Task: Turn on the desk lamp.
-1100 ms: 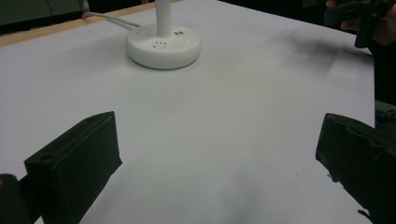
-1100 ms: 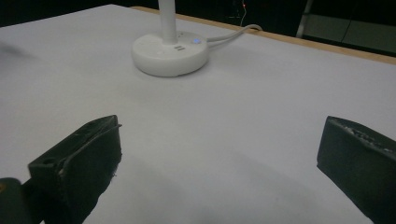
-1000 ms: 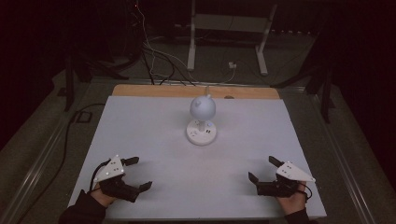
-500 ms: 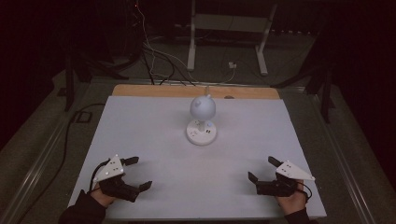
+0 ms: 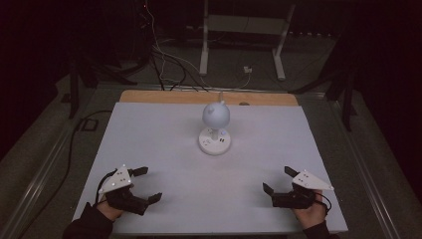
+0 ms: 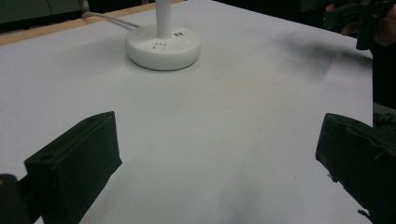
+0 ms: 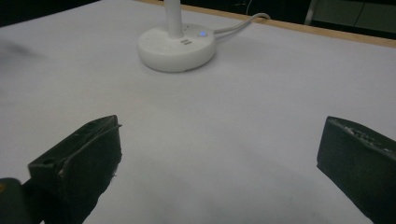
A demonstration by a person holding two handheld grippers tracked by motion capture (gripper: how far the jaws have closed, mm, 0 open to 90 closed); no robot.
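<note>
White desk lamp [image 5: 215, 130] sits mid-table [image 5: 149, 134], toward the far edge. Left gripper [image 5: 141, 184] & right gripper [image 5: 277, 181] rest near the front corners, both jaws spread wide, holding nothing. Right gripper view shows a blue light [image 7: 202, 33] on the base; high view shows the round lamp head.

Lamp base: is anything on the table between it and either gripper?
Nothing visible. Bare white table lies between the lamp base and the left gripper, and likewise the right gripper. Both grippers are open, holding nothing.
</note>
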